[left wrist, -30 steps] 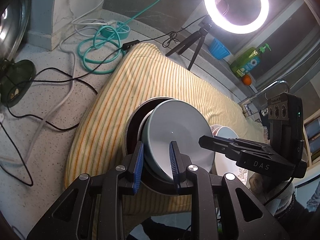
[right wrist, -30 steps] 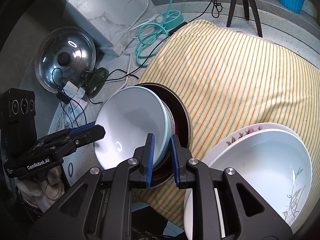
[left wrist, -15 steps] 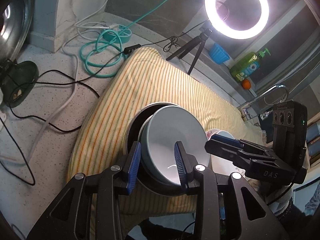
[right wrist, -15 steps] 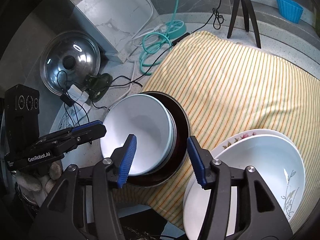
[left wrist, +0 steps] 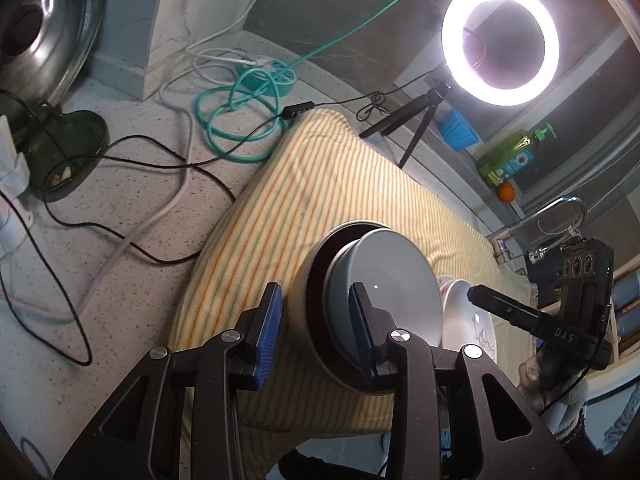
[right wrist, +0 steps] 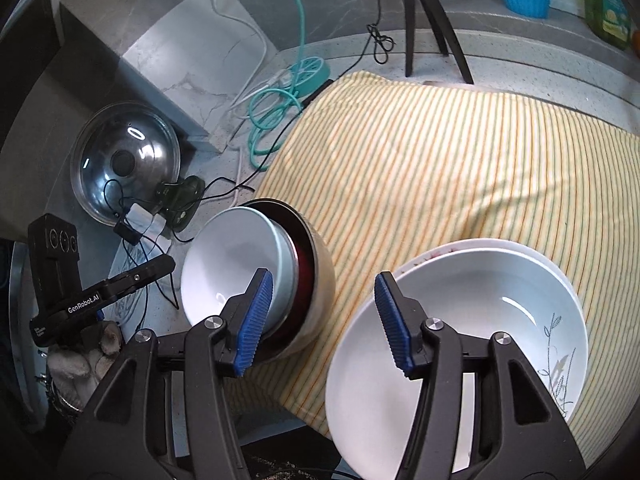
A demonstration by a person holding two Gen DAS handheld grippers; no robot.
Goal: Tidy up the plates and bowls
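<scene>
A speckled counter (left wrist: 120,272) carries a yellow striped cloth (right wrist: 440,160) that hangs over its near edge. At the near edge of the cloth sits a wide white bowl (right wrist: 460,352) with a leaf pattern, nested on a flowered plate (right wrist: 532,248) whose rim shows behind it. Just beside it, at the cloth's near left corner, a dark red bowl (right wrist: 308,264) holds a pale blue bowl (right wrist: 232,264) inside it, both tilted toward the counter's near edge.

A steel pot lid (right wrist: 124,164) leans against the wall at the counter's far left. A ring light (left wrist: 500,40) on a small tripod stands at the far edge, with a coiled teal cable (left wrist: 240,120) near the cloth's far left corner, and a green soap bottle (left wrist: 512,156) and a blue cup (left wrist: 458,130) on the ledge behind.

The right gripper (right wrist: 324,320) hovers with fingers wide apart between the two stacks, holding nothing. The left gripper (left wrist: 316,332) has its fingers apart, straddling the rim of the nested bowls without pinching it.
</scene>
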